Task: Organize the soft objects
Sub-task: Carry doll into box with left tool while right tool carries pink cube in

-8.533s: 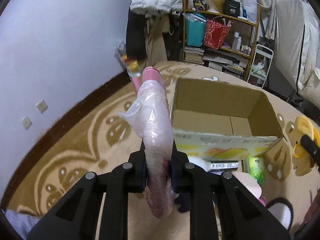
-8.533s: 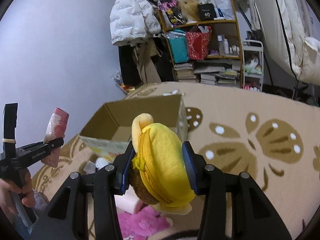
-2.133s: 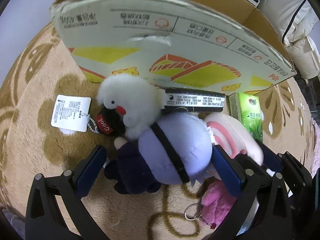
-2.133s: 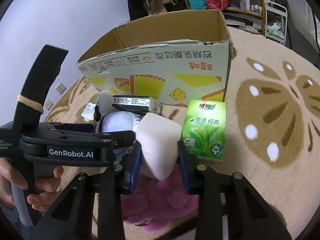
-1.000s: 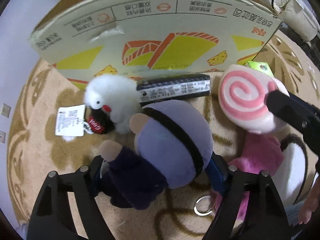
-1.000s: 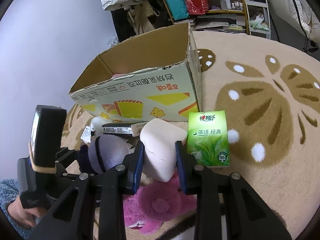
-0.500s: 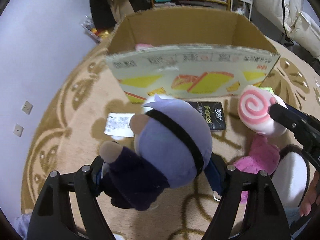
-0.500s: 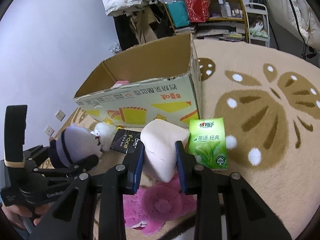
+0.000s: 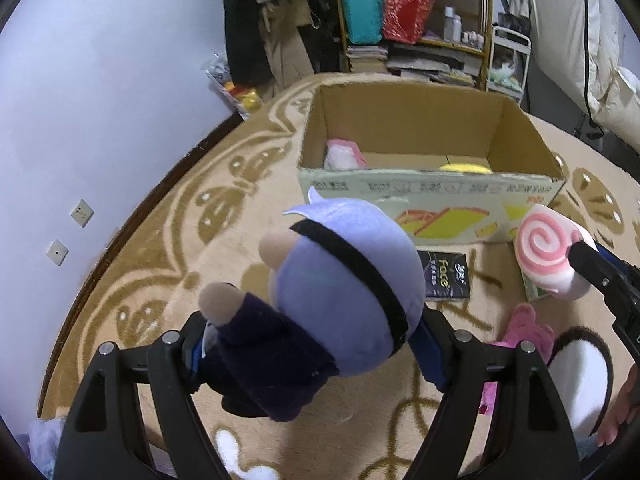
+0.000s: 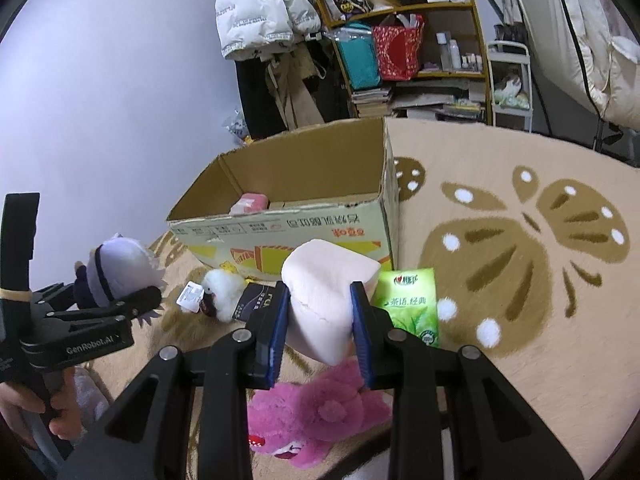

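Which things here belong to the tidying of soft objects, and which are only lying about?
Belong to the job:
- purple-haired plush doll, in the left gripper
- swirl marshmallow plush, in the right gripper
- cardboard box
- pink plush
- white fluffy toy

Just lying about:
- green tissue pack
- black packet
- shelf

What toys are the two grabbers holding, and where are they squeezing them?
The left gripper squeezes the purple-headed doll at its lower head and dark body. The right gripper squeezes the pink swirl cushion by its two sides.

Black left gripper [image 9: 312,344], blue pads, silver screws, white GenRobot.AI lettering
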